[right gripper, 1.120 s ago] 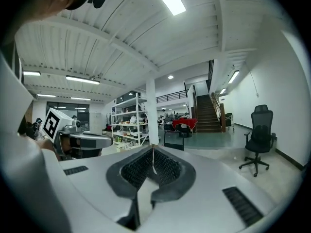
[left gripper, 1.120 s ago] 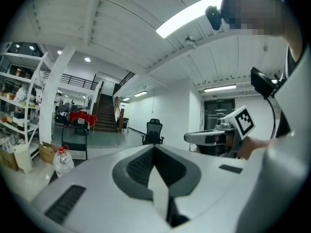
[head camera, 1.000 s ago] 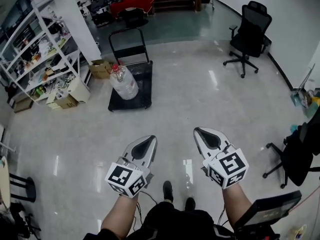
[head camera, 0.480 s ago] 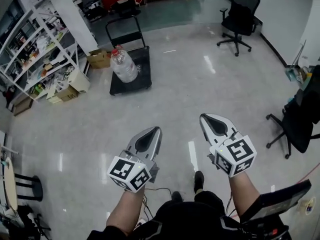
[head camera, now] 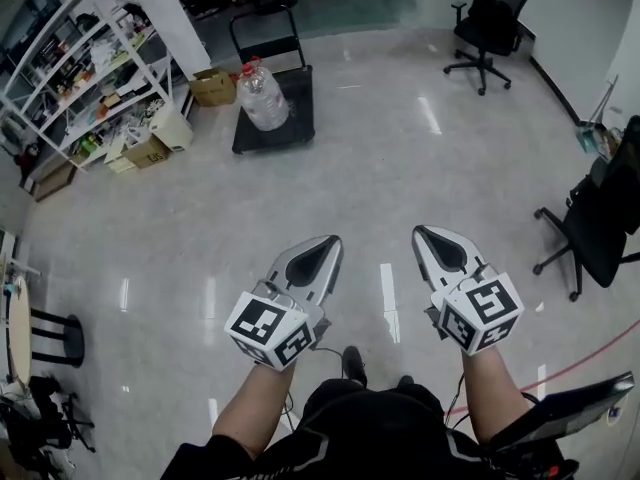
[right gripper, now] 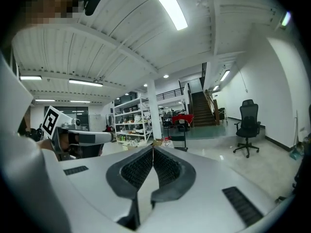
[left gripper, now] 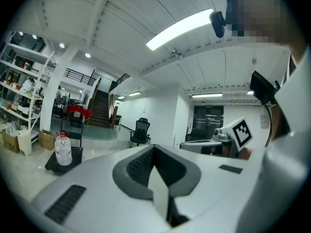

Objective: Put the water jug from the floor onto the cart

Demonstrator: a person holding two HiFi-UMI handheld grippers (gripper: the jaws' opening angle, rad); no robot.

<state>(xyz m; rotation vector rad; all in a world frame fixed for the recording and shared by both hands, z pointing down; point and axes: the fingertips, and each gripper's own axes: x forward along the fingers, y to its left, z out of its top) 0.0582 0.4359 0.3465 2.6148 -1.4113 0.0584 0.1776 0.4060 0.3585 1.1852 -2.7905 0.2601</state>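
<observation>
The clear water jug (head camera: 264, 96) with a red cap stands upright on the black flat cart (head camera: 290, 130), far across the floor from me. My left gripper (head camera: 328, 245) and right gripper (head camera: 424, 234) are held side by side low in the head view, both shut and empty, pointing toward the cart. In the left gripper view the jug (left gripper: 62, 149) shows small on the cart (left gripper: 52, 165), beyond the closed left gripper (left gripper: 154, 147). Just over the closed right gripper (right gripper: 152, 149), the right gripper view catches the jug (right gripper: 167, 142).
White shelving (head camera: 75, 78) and cardboard boxes (head camera: 212, 86) line the left side by the cart. A black office chair (head camera: 487, 18) stands at the back right, another chair (head camera: 600, 223) at the right edge. A black stool (head camera: 50, 340) is at my left.
The cart and jug have shrunk and shifted up in the head view as I back away from them. Both grippers stayed shut and empty in front of me.
</observation>
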